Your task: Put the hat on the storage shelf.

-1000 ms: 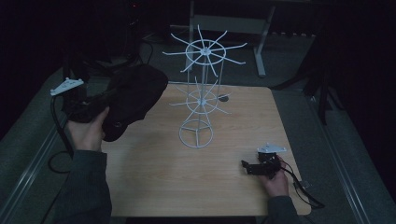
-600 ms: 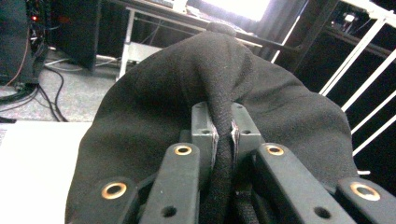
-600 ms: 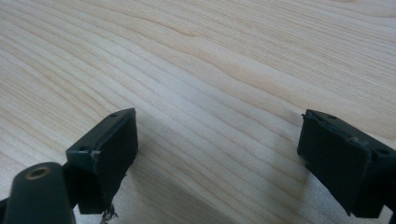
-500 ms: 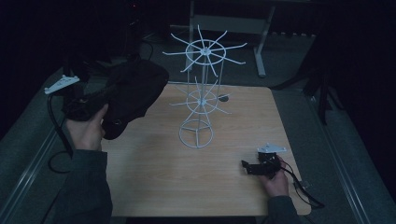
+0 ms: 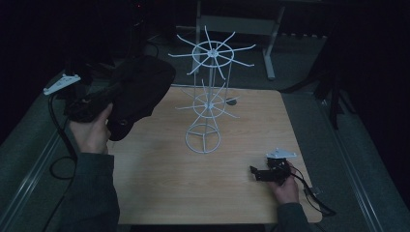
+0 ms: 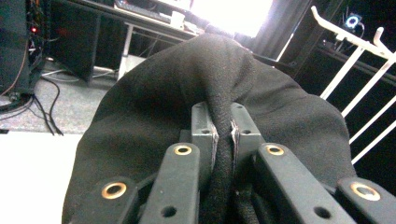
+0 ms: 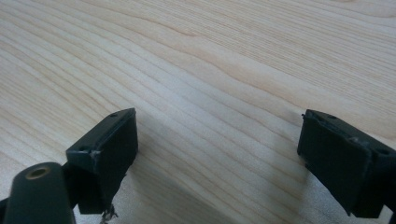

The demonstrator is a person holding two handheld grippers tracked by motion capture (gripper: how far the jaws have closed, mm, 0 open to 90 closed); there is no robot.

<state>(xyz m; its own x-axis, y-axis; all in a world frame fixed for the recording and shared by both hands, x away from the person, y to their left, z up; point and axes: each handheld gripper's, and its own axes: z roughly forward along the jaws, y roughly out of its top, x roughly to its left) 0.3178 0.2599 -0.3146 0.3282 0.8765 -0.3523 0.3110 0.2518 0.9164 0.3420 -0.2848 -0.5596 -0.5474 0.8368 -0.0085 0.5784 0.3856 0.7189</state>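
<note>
while the left claw (image 6: 223, 135) pinches a thick fold of the hat (image 6: 219, 93), its two grey pads press the cloth from both sides with no gap showing. the hat is black, a soft matte knit or felt with a fine nap, and it bulges out past the claw tips in a rounded dome, creased into a ridge where the pads bite. brass-coloured rivets dot the claw's black linkage bars below the pads. in the high view the left claw (image 5: 104, 99) is up off the table's left edge, the hat (image 5: 140, 89) hanging ahead of it and to its right as a dark, floppy oval, with a grey three-cornered plate sitting on the claw's back.

right of the hat stands the rack (image 5: 208, 96), a white thin-wire stand: a ring base, a slim stem, and two tiers of spokes fanning out with small upturned tips. in the left gripper view its white prongs (image 6: 355, 60) rise just past the hat's right rim; whether they touch cannot be told.

far right, the right claw (image 5: 261, 173) lies low on the table (image 5: 251, 121), well apart from the rack. its jaws stand wide, holding nothing, blocky black pads with scuffed edges, and pale wood with long wavy grain (image 7: 224, 84) runs between them. no writing can be read anywhere.
</note>
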